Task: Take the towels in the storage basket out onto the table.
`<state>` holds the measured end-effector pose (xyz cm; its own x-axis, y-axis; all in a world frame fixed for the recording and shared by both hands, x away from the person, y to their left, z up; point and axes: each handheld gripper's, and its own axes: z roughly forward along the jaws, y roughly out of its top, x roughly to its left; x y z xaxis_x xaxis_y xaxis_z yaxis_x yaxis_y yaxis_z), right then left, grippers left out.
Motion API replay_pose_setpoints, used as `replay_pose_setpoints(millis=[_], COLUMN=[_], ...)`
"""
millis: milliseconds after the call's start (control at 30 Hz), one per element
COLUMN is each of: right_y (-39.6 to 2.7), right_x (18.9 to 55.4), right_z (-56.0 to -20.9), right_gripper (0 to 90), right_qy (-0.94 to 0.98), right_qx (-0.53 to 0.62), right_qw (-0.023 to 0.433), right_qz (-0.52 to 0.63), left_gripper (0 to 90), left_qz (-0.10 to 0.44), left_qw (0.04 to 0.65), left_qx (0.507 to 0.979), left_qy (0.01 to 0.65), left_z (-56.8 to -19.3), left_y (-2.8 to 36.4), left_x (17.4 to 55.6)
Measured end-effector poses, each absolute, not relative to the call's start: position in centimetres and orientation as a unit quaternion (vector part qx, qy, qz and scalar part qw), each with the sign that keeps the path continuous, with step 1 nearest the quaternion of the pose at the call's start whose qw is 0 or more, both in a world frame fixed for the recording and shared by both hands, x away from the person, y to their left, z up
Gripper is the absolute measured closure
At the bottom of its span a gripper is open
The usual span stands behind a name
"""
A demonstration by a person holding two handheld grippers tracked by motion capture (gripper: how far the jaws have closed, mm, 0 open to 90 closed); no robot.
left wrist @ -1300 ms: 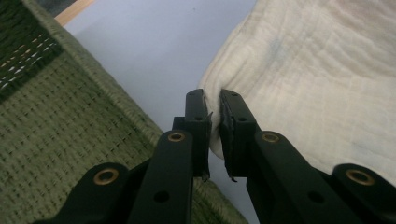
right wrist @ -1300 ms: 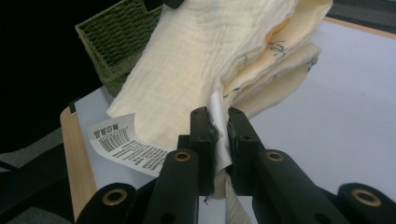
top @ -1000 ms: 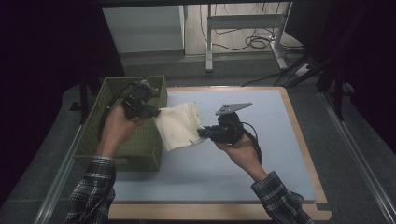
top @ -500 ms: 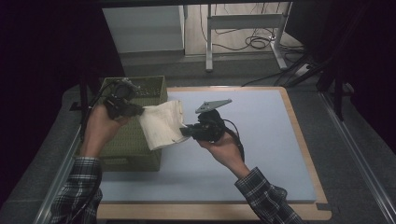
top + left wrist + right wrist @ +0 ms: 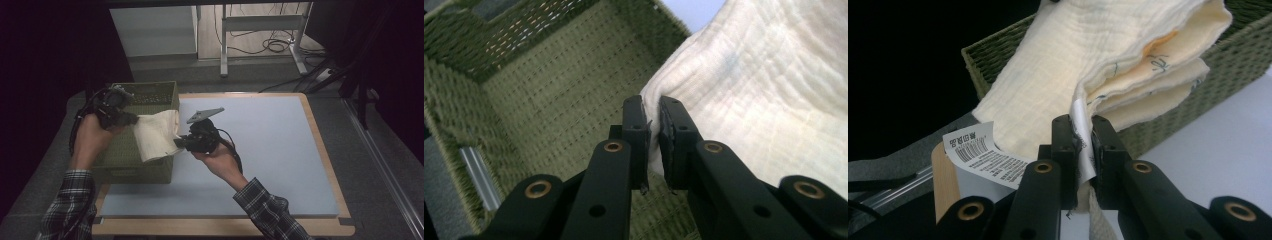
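Left claw (image 5: 131,119) is clamped on one edge of a folded cream muslin cloth (image 5: 155,134); its jaws stand nearly closed with fabric pinched between them, above the interior of the olive woven basket (image 5: 150,91). Right claw (image 5: 178,143) grips the opposite edge of the cloth, jaws narrow on the fabric and a white care tag (image 5: 979,151) printed with a barcode. Both claws hold the cloth off the surface, spanning the basket's right rim. The basket rests at the left edge of the pale blue mat (image 5: 270,150) on the tabletop (image 5: 320,145).
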<state>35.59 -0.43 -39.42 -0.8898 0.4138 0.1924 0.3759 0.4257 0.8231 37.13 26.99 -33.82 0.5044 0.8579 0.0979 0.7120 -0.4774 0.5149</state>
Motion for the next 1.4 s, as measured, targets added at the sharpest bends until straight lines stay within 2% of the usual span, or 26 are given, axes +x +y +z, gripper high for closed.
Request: replay_pose_setpoints(millis=[633,1400], right_y=[5.7,9.8], right_x=[35.0,35.0], right_z=[-41.6,-44.4], right_gripper=[82.9,82.2], right_qy=[0.85,0.86], right_qx=[0.237,0.267], right_qw=[0.011,0.015], right_qz=[0.471,0.435], left_gripper=[82.9,82.9], left_qz=[0.193,0.204], left_qw=[0.194,0.182], left_qx=[0.824,0.826], left_qy=[0.496,0.494], left_z=[-35.7,-39.4], left_y=[31.0,31.6], left_x=[36.8,37.5])
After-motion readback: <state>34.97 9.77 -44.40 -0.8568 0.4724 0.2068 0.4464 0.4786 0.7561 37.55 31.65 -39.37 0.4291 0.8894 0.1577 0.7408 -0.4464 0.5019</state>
